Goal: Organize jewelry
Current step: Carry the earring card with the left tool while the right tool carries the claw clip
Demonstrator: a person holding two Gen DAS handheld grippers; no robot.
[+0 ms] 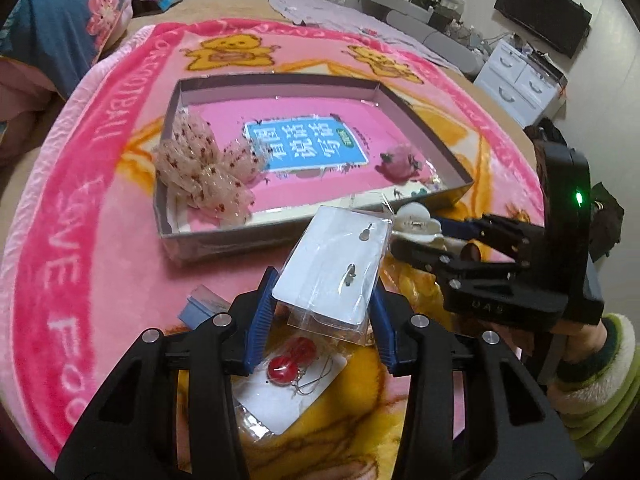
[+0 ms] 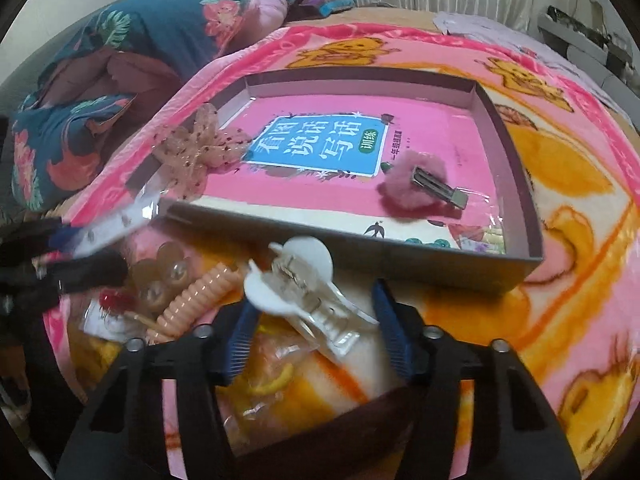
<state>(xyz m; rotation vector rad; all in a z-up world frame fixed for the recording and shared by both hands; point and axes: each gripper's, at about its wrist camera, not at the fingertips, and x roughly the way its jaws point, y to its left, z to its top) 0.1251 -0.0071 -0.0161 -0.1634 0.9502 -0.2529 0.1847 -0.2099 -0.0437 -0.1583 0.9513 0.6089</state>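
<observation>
Left gripper [image 1: 324, 300] holds a white earring card in a clear sleeve [image 1: 334, 270]; blue fingers [image 1: 262, 312] pinch it at both side edges, card lifted off the blanket, tilted up toward the tray. Two small earrings are pinned on the card.

Right gripper [image 2: 316, 320] has its fingers [image 2: 390, 320] about a white claw hair clip [image 2: 304, 292]. Fingers are narrowed and the clip lies between them, its tail against the right finger; a firm pinch on both sides cannot be told. In the left wrist view the clip [image 1: 416, 220] sits at the tips of the right gripper [image 1: 436, 236], just beside the tray's near corner.

Shallow grey cardboard tray [image 1: 280, 234] sits on a pink cartoon-print blanket [image 1: 80, 240] on a bed. A pink book with a blue title panel [image 1: 304, 148] lines the tray bottom. Inside the tray: dotted sheer bow [image 1: 200, 164] at the left end, fuzzy pink hair clip [image 2: 416, 188] with metal clasp at the right end.

Still on the blanket in front of the tray: red bead earrings on a white card [image 1: 296, 372] under the left gripper, peach spiral hair tie [image 2: 192, 300], clear flower-shaped clip [image 2: 160, 276], small blue box [image 1: 200, 308], plastic bags with yellowish items.

A sleeve with green and cream cuff [image 1: 600, 364] shows behind the right gripper.
</observation>
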